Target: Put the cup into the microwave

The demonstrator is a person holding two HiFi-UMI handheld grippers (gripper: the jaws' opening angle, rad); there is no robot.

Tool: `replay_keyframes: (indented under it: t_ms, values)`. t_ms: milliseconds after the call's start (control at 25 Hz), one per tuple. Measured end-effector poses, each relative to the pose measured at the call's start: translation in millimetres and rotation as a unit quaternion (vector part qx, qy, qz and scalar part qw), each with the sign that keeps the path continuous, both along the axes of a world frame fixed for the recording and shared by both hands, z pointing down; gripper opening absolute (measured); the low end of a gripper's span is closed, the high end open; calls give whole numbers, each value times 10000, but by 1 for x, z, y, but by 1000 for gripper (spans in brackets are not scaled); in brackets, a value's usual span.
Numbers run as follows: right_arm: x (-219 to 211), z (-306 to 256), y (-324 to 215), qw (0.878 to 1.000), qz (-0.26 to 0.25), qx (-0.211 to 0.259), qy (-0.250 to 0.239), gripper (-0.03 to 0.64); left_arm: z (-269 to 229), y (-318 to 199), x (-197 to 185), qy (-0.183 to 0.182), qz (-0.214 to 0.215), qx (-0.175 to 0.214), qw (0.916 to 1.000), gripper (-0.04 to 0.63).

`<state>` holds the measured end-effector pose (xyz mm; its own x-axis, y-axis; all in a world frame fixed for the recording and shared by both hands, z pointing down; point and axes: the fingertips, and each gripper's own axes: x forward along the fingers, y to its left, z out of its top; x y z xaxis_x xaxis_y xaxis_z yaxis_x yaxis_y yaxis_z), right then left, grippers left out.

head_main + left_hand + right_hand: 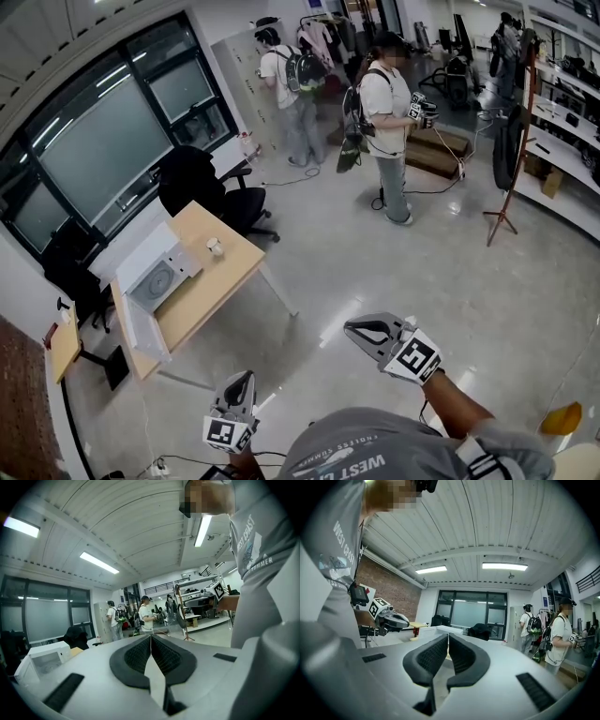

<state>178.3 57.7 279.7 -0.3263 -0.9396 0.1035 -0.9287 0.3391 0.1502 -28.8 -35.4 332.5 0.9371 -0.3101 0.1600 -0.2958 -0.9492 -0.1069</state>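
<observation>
A small white cup point(215, 247) stands on the wooden table point(220, 281) at the left, just right of a white microwave point(150, 255) whose door point(142, 330) hangs open. Both grippers are held in the air over the floor, well away from the table. In the head view my left gripper point(242, 379) is low in the middle and my right gripper point(360, 329) is to its right. Both are shut with nothing between the pads point(140, 652) point(433, 654). The left gripper view shows the microwave point(47, 656) far off at the left. I cannot see the cup in either gripper view.
A black office chair point(202, 187) stands behind the table. Two people with backpacks point(298, 89) point(389, 122) stand farther back, a wooden coat rack point(511, 150) and shelves point(567, 131) at the right. A small side table point(64, 347) is at the far left.
</observation>
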Motion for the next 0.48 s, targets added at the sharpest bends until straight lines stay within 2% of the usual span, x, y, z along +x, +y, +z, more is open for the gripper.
replay_keyframes:
  t_ms: [480]
  values:
    - [-5,5,-1,9999,-49,-121,-10,20,1,9,-8,-40,-55,-57,10000,22]
